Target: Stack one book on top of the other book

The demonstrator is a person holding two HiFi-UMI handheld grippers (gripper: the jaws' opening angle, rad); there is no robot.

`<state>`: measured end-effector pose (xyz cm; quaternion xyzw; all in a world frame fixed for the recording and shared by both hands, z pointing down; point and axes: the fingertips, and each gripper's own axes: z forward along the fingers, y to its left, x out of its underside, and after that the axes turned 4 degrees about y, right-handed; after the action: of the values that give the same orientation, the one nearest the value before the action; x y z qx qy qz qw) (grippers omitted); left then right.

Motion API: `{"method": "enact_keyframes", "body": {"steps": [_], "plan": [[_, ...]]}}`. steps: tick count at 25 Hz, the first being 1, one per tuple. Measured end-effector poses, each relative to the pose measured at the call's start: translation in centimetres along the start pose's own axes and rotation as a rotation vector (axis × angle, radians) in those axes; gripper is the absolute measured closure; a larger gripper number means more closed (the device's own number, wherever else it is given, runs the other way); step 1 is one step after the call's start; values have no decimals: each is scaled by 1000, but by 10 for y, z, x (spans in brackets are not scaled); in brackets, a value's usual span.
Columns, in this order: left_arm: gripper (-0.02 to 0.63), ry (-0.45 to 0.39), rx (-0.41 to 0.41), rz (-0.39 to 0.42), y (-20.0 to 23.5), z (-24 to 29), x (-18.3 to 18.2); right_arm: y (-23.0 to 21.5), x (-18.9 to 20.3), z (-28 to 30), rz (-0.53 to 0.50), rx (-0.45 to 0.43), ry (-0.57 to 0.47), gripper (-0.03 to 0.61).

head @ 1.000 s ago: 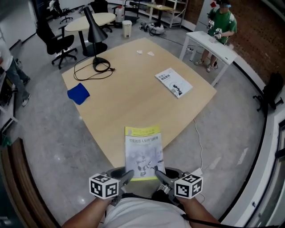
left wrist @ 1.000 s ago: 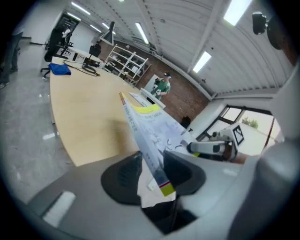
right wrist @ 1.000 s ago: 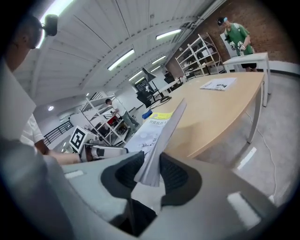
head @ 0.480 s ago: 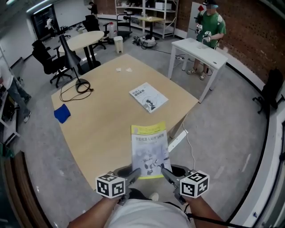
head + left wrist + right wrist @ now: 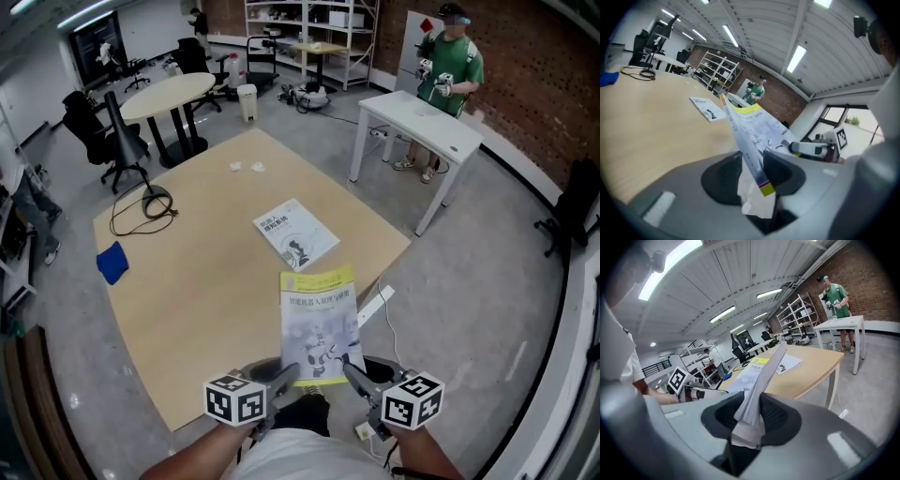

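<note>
Head view, looking steeply down.

- Left gripper (image 5: 284, 374): fingers clenched on the near left corner of the yellow-topped book (image 5: 319, 323).
- Right gripper (image 5: 351, 373): fingers clenched on the near right corner of the same book.
- The book is held off the surface between the two grippers, cover up, yellow band at the far end. In this view its far end sits over the near edge of the surface (image 5: 197, 291).
- Second book (image 5: 295, 234), white cover, lies flat on the surface beyond the held one, apart from it and turned at an angle to it.
- Blue cloth (image 5: 112, 262) at the left edge of the surface. Black lamp (image 5: 127, 150) with a coiled cable at the far left corner.
- White power strip (image 5: 373, 306) shows just past the surface's right edge, beside the held book.
- Small white table (image 5: 422, 117) stands off to the right. A person in a green shirt (image 5: 455, 66) stands behind it.

Left gripper view: both fingers press on the book's corner, which rises edge-on between them. The second book (image 5: 708, 108) is flat on the surface ahead. The right gripper (image 5: 813, 149) shows at the right.

Right gripper view: both fingers pinch the book's corner, seen edge-on. The second book (image 5: 788, 363) lies on the surface beyond. The left gripper (image 5: 696, 392) shows at the left.
</note>
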<state>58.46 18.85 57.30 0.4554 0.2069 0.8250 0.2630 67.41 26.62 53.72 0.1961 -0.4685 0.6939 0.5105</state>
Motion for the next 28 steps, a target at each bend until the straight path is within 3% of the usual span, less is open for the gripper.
{"method": "enact_keyframes", "body": {"steps": [7,15,25,28], "plan": [[462,-50,-11,-88,27,59,-57,-64,-57,35,-34,-9,87,471],[462,-120,-88,-177,74,100,-115,-118,-117,99,-95,-83,190,471],[457,-209,-252,-266,113,133,-158,-167,-165,163,-172,-262,288,471],[457,-244,-298,-326,122,150,-171,-186,-182,181,-200,-338,329,471]]}}
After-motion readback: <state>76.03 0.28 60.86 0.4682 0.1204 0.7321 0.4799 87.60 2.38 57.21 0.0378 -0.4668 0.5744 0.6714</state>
